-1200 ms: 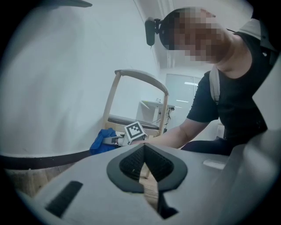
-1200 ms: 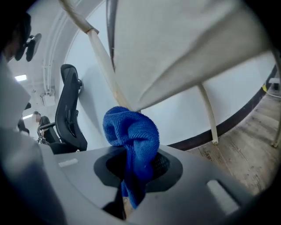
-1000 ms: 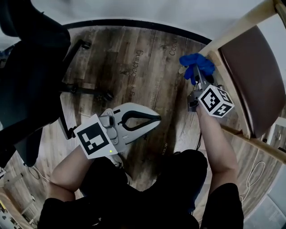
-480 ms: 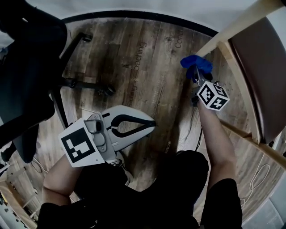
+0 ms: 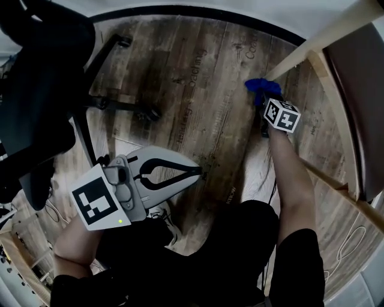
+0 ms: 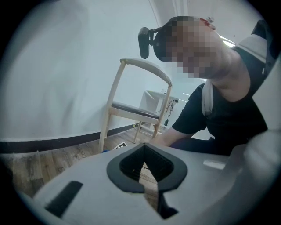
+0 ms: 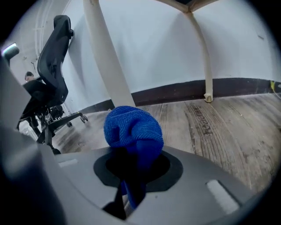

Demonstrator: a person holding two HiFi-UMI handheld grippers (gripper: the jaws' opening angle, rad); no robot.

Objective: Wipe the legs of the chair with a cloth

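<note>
A wooden chair with a brown seat [image 5: 360, 90] stands at the right of the head view. Its pale front leg [image 5: 312, 48] slants down to the plank floor. My right gripper [image 5: 262, 97] is shut on a bunched blue cloth [image 5: 258, 87], which rests against the low end of that leg. In the right gripper view the cloth [image 7: 133, 129] bulges out past the jaws of the right gripper [image 7: 135, 151], with the leg [image 7: 109, 61] just behind it. My left gripper [image 5: 200, 172] hangs shut and empty over the floor, well left of the chair. The left gripper view shows that gripper [image 6: 145, 147] facing the chair [image 6: 136, 110] from afar.
A black office chair [image 5: 42, 78] with a wheeled base [image 5: 123, 108] fills the left side. A white wall with a dark skirting [image 5: 198, 12] curves along the back. A thin cable [image 5: 345, 237] lies on the floor at the right. Another chair leg [image 7: 205, 57] stands farther back.
My right gripper has carried the cloth down along the chair leg, away from me and toward the floor. The left gripper has drifted down and left, still shut.
</note>
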